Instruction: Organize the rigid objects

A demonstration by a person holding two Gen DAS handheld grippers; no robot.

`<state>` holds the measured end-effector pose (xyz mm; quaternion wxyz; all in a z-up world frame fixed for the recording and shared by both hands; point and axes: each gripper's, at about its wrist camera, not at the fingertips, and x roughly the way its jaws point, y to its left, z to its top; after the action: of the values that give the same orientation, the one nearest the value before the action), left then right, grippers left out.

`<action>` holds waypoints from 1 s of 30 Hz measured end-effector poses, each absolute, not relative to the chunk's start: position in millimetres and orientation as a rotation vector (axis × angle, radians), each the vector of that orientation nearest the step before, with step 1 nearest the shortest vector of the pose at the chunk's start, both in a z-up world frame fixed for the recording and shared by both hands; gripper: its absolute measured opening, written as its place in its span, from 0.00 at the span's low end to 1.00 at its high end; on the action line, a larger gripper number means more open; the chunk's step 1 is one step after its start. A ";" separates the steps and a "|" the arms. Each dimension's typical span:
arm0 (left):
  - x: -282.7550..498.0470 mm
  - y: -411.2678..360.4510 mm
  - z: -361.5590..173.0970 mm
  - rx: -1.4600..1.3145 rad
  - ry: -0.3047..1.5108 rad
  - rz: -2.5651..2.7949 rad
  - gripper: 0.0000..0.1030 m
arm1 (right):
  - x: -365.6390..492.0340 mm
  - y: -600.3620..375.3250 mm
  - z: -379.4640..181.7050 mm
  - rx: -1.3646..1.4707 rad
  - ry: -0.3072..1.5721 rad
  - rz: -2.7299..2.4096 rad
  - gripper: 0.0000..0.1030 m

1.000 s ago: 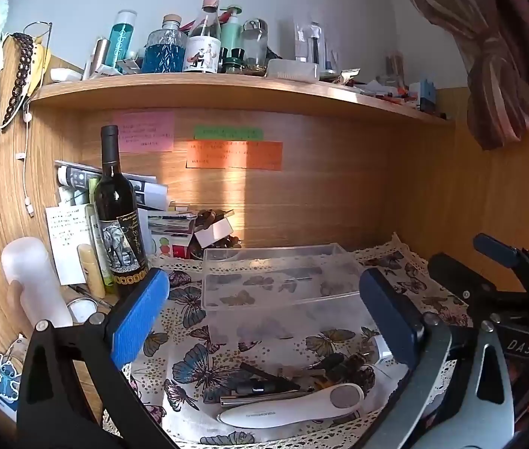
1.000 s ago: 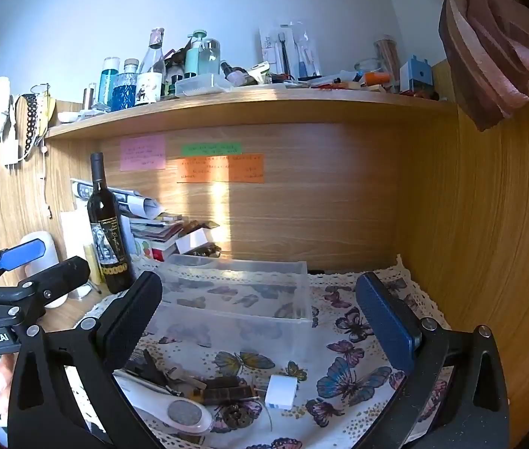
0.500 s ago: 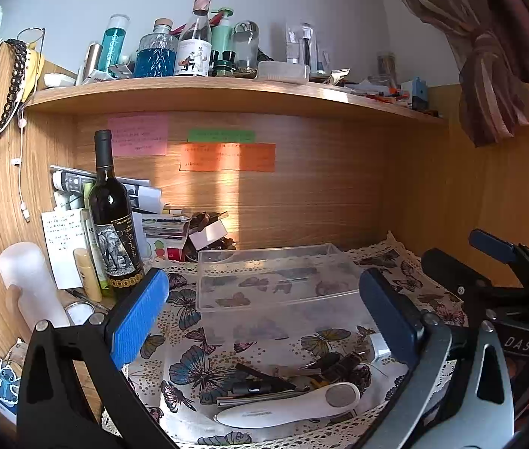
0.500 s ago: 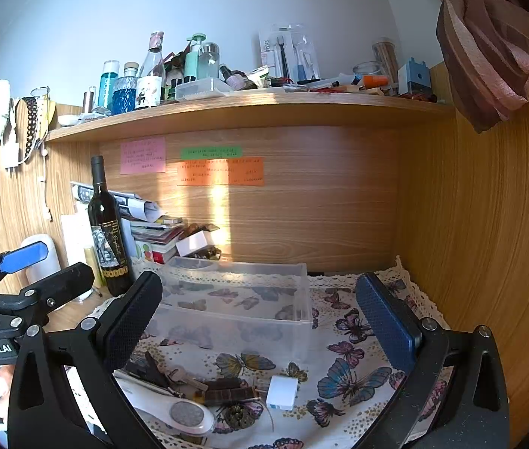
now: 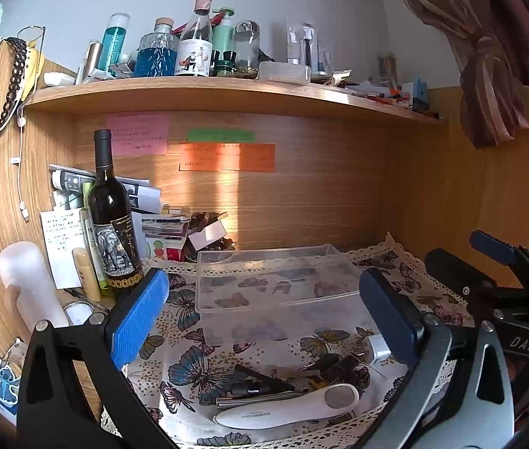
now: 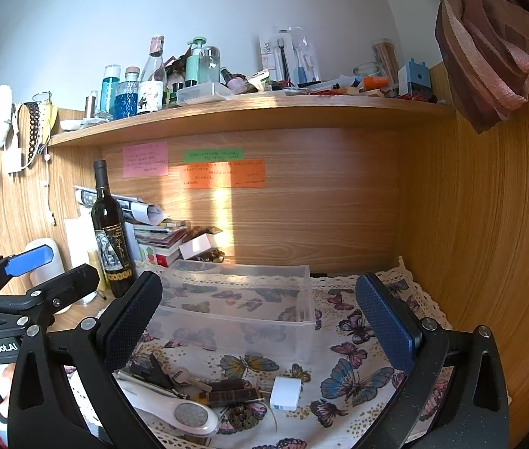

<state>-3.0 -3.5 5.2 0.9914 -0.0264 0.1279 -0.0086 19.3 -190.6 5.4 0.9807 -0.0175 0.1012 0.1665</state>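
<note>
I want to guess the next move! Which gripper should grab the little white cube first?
Probably the right gripper. Its view shows the white cube lying in the open just below its wide-open fingers. For the left gripper, also open, the cube is partly hidden behind one finger, off to the side.

Clear plastic box [image 6: 242,299], wood-grain desk wall [image 6: 320,224]

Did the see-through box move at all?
No. The clear box sits just as far right of the wine bottle as before.
</note>
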 end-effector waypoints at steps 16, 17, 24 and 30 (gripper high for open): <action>-3.9 -5.2 5.1 -0.054 0.257 -0.022 1.00 | 18.5 -191.3 6.2 -0.033 0.203 0.341 1.00; -3.9 -5.2 5.3 -0.054 0.257 -0.021 1.00 | 18.2 -191.2 6.5 -0.033 0.203 0.344 1.00; -4.5 -5.1 5.5 -0.055 0.255 -0.022 1.00 | 17.2 -190.6 6.5 -0.033 0.202 0.344 1.00; -5.2 -5.6 5.5 -0.055 0.253 -0.023 1.00 | 17.4 -190.2 6.3 -0.032 0.203 0.344 1.00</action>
<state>-5.2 -5.6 5.5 0.9915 -0.0275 0.1264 -0.0115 17.4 -190.2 6.3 0.9800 -0.0158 0.1008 0.1707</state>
